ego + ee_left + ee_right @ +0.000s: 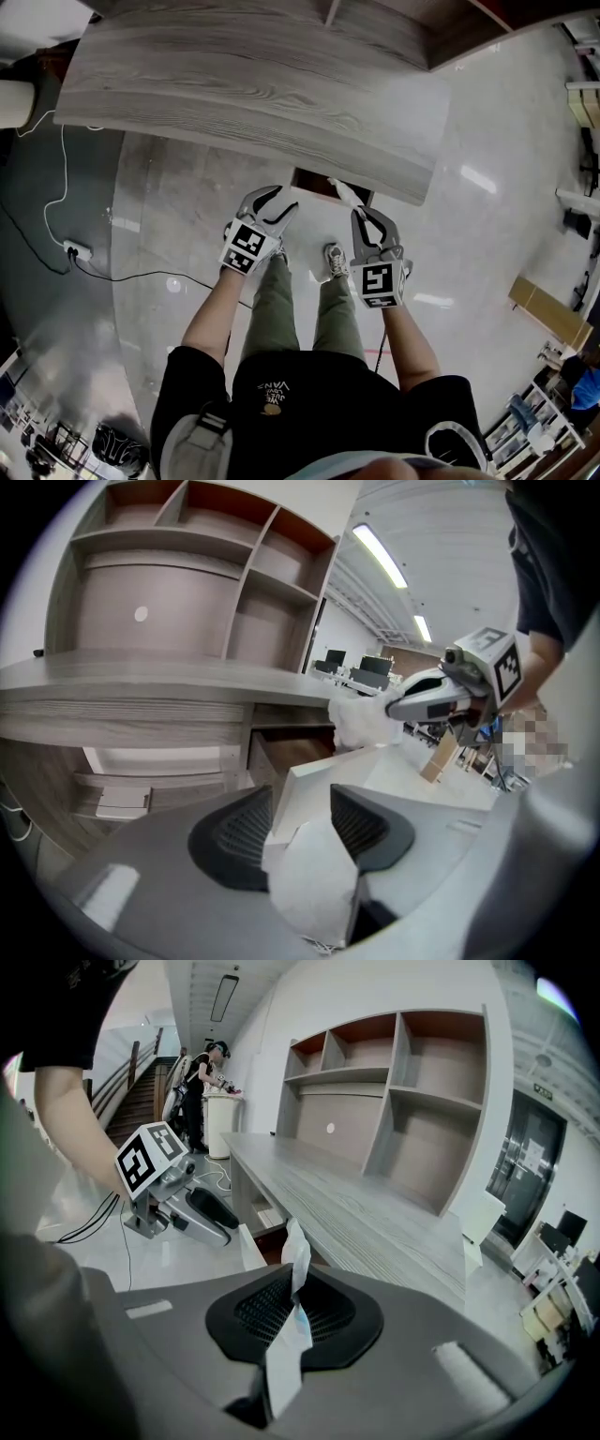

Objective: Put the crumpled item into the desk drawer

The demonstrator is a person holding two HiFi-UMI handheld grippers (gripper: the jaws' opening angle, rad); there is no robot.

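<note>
One crumpled item is pinched in the right tool.

Looking down from above, the desk top covers nearly all of the drawer. Only a dark sliver shows past its near edge, and the desk itself runs off the frame at 12 o'clock. The crumpled item is a tiny white scrap there, its shape beyond telling, the rest tucked inside the right claw. In the right gripper view the pads swallow its middle. A far-off person at 11 o'clock is too small to say what they handle. In the left gripper view the white drawer front blocks much of the drawer's inside.
</note>
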